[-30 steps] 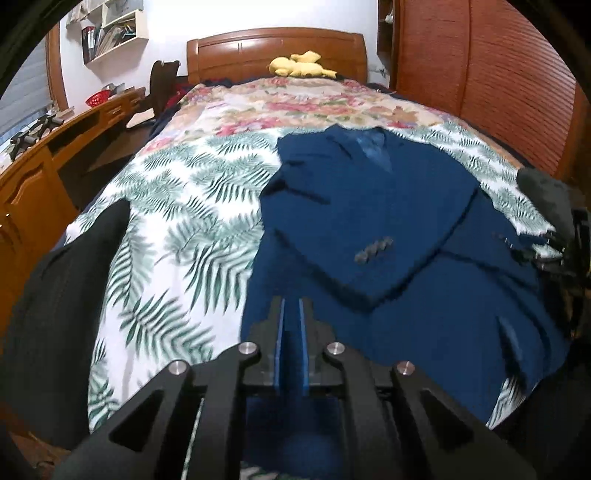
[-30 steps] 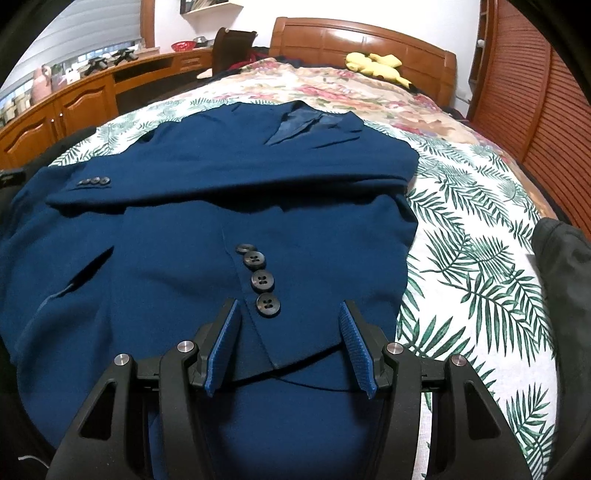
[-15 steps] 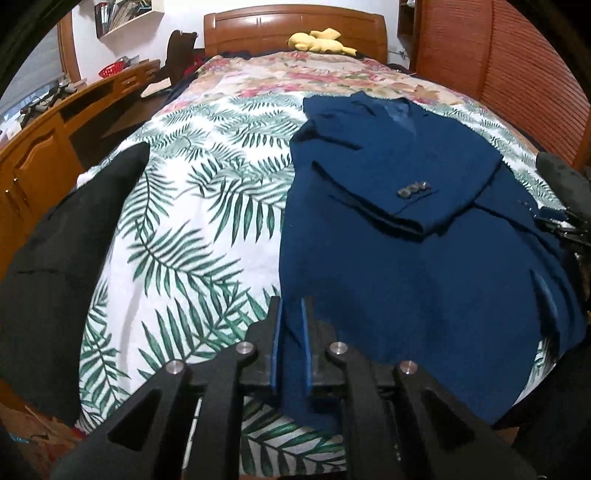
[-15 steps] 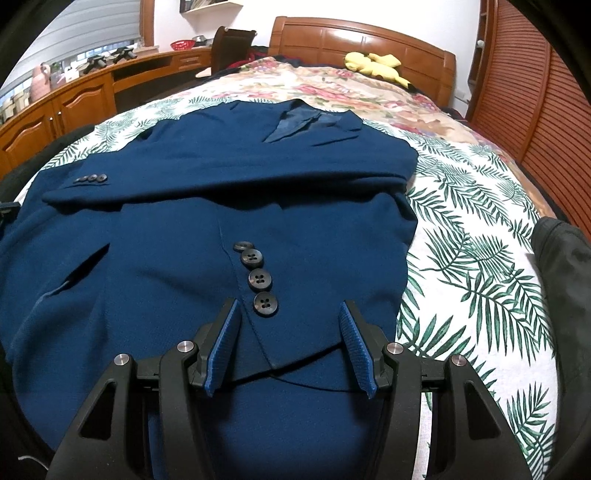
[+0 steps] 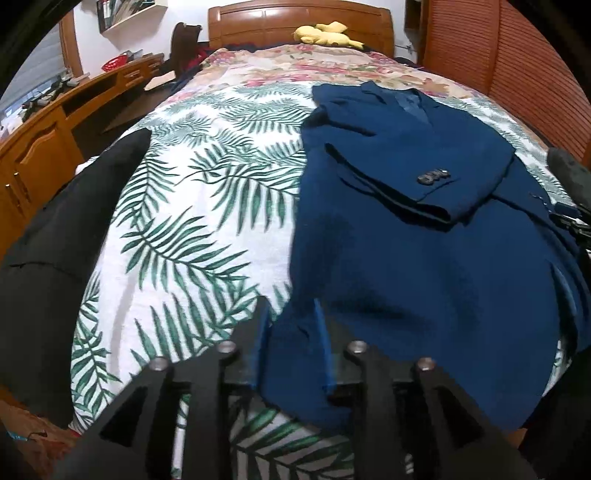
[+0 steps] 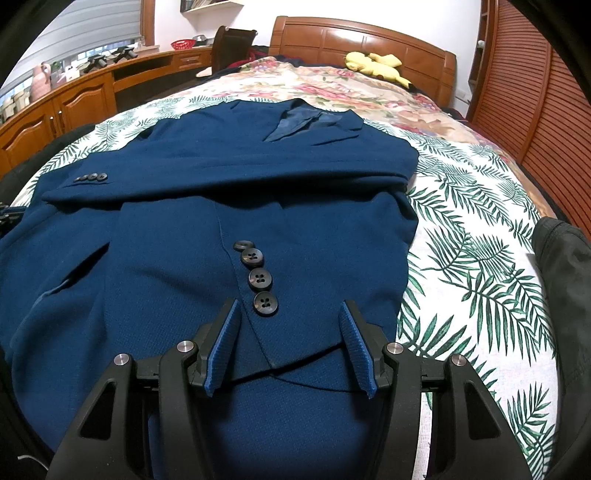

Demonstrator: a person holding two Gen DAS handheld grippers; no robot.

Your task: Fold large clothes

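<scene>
A navy blue suit jacket [image 5: 417,236] lies face up on the leaf-print bedspread [image 5: 207,206], collar toward the headboard, with both sleeves folded across its front. My left gripper [image 5: 290,314] is open, its fingers either side of the jacket's lower left hem corner. In the right wrist view the jacket [image 6: 207,206] fills the near bed. My right gripper [image 6: 290,314] is open and empty, just above the sleeve cuff with its row of dark buttons [image 6: 258,278].
A black garment [image 5: 55,236] lies at the bed's left edge, and a dark grey one [image 6: 565,280] at the right edge. A yellow plush toy [image 5: 327,31] sits by the wooden headboard. A wooden desk with cupboards [image 5: 40,147] runs along the left wall.
My left gripper has opened from shut and shifted left to the jacket's lower left corner. The right gripper has stayed in place, open.
</scene>
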